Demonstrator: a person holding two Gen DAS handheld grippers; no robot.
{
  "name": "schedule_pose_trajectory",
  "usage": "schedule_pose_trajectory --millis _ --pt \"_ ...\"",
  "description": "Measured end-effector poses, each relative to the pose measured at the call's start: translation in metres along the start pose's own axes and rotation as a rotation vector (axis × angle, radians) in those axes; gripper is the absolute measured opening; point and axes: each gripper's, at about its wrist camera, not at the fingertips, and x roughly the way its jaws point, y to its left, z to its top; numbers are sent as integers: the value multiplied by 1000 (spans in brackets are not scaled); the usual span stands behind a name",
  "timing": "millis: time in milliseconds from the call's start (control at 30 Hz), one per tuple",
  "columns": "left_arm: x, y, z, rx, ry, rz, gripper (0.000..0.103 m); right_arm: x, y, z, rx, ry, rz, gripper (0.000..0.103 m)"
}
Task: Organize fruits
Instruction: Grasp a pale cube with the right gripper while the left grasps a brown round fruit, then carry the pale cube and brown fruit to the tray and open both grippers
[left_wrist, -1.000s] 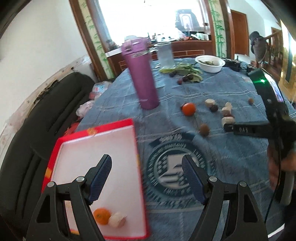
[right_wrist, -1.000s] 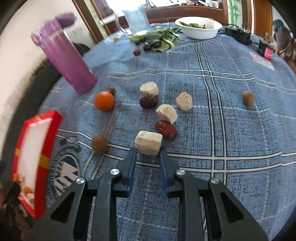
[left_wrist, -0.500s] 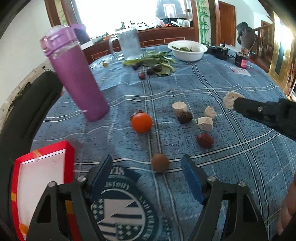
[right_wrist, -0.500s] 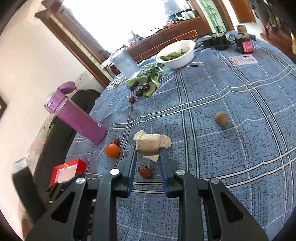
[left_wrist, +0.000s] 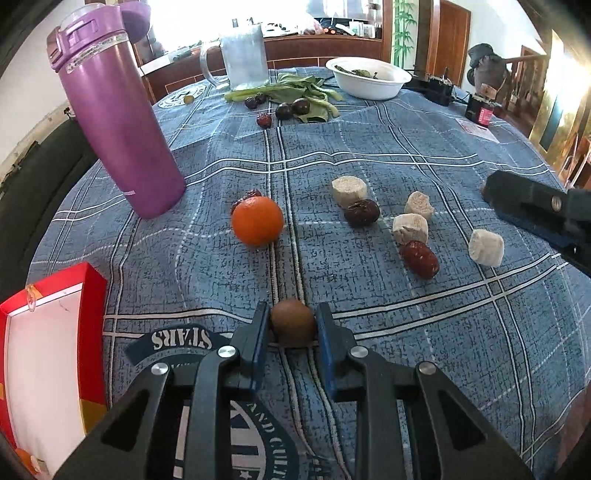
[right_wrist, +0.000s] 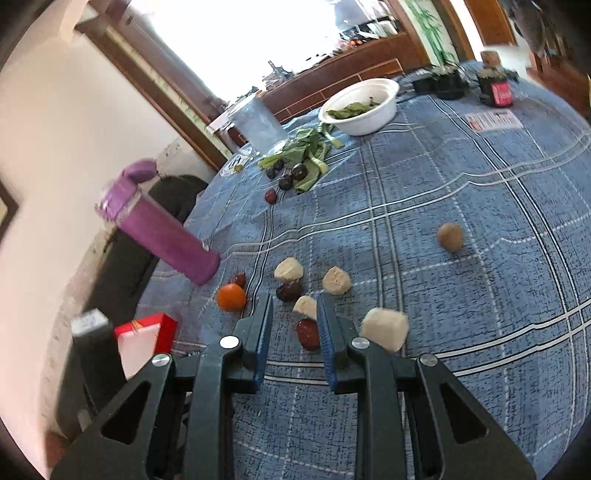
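Left gripper (left_wrist: 291, 325) low over the counter (left_wrist: 369, 147), jaws drawn narrow onto a small brown round fruit (left_wrist: 292, 326); both pads look to touch its sides, and the fruit seems to sit on the blue checked cloth, not lifted. Fruit lies dead centre between the fingers, no long axis to worry about: it is near-spherical, so jaw angle matters little.

The relation that counts next: the red tray (left_wrist: 51, 354) lies to the left and slightly nearer than the held fruit, close by, its red wall facing the gripper. Judged: a lift, then a short leftward carry over that wall.

Right gripper (right_wrist: 291, 314) hangs above the cluster, jaws narrowly parted, empty. A dark red date (right_wrist: 308, 334) shows through the gap below; a pale cut chunk (right_wrist: 386, 328) sits just right of the right finger. Whether it is lined up on the date I cannot tell, since height is unclear.

Orange (left_wrist: 257, 220) sits beyond the brown fruit, near the purple bottle (left_wrist: 118, 122). A second brown fruit (right_wrist: 450, 236) lies well apart, right side: the right gripper is the nearer one for it.
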Motion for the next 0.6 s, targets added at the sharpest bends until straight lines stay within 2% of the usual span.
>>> schedule_pose_trajectory --millis 133,267,333,433,600 --pt "-16 1 -2 0 -39 -1 24 -16 -44 18 174 -7 102 26" --pt "-37 0 -3 11 -79 -13 24 -16 -56 24 196 32 111 27" --pt "-45 0 -4 11 -92 -21 24 -5 -47 21 149 102 83 27" --pt "-55 3 -7 -4 -103 -35 24 14 -33 15 66 190 -22 27" --pt "-62 7 -14 -12 -111 -34 24 15 -22 7 -23 138 -141 27"
